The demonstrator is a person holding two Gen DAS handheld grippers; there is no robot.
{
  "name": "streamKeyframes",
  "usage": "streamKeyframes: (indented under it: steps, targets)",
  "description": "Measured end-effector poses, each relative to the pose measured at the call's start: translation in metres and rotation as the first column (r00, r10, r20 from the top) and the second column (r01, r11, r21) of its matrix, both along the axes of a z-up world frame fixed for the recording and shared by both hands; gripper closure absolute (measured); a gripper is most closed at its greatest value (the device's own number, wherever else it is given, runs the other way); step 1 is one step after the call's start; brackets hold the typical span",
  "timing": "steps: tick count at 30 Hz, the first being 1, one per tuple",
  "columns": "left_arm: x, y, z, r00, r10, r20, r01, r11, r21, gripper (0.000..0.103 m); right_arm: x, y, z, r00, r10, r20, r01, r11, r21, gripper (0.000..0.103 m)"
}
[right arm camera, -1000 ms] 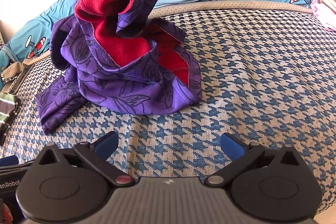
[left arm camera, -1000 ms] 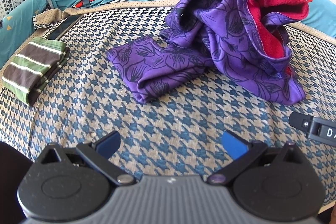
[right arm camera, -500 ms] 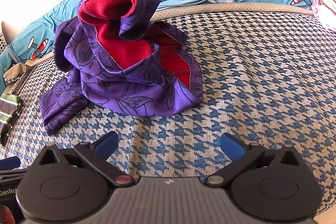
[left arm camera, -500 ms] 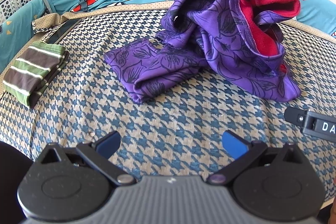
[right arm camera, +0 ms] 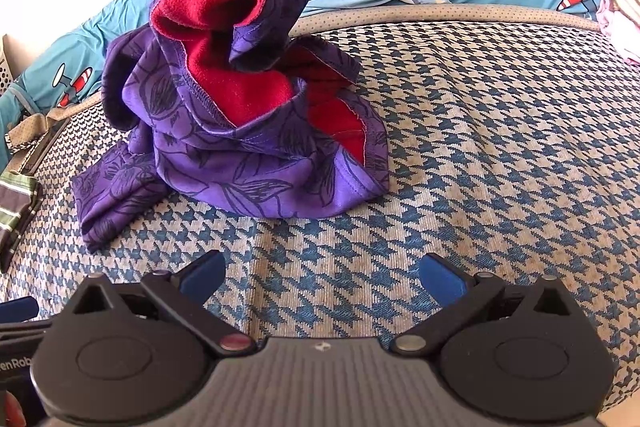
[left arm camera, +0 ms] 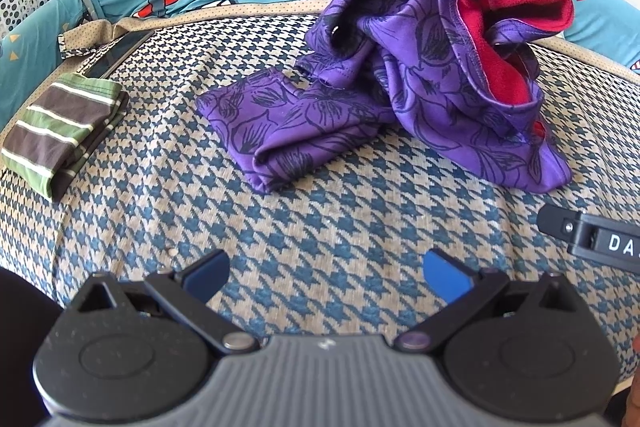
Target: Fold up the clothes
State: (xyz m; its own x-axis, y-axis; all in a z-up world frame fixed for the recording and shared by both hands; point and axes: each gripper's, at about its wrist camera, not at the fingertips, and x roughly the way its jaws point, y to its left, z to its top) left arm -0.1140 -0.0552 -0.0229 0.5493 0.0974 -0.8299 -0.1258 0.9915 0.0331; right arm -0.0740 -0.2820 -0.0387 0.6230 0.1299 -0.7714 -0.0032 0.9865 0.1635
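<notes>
One crumpled purple garment (left arm camera: 420, 75), one folded striped garment (left arm camera: 60, 127), two grippers: left gripper (left arm camera: 326, 273), right gripper (right arm camera: 322, 271)

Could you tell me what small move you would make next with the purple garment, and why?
Probably reach the left gripper forward to the flat purple section nearest it. The purple garment lies crumpled in a heap on the houndstooth cover, red lining exposed, so it needs spreading before folding. Both the left gripper and the right gripper are open, empty, and short of the cloth.
</notes>
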Motion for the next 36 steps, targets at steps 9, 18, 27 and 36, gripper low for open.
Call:
streamKeyframes:
  steps: [9,18,27,36]
  targets:
    - [-0.009,0.01,0.028,0.998,-0.052,0.024,0.054,0.994,-0.093,0.0,-0.001,-0.014,0.018,0.997,-0.007,0.08,0.008,1.0,-0.01,0.0]
    - [0.036,0.014,0.047,0.994,-0.066,0.092,0.074,0.994,-0.078,0.0,0.035,-0.035,0.021,0.997,-0.049,0.053,0.043,0.993,0.113,0.0]
    - [0.104,0.028,0.044,0.992,-0.036,0.121,0.043,0.998,-0.056,0.0,0.07,-0.014,0.045,0.99,0.042,0.136,-0.061,0.989,0.137,0.0]
    - [0.16,0.04,0.033,0.989,0.023,0.148,-0.009,0.995,-0.097,0.0,0.109,0.019,0.024,0.984,0.123,0.129,-0.138,0.984,0.114,0.0]
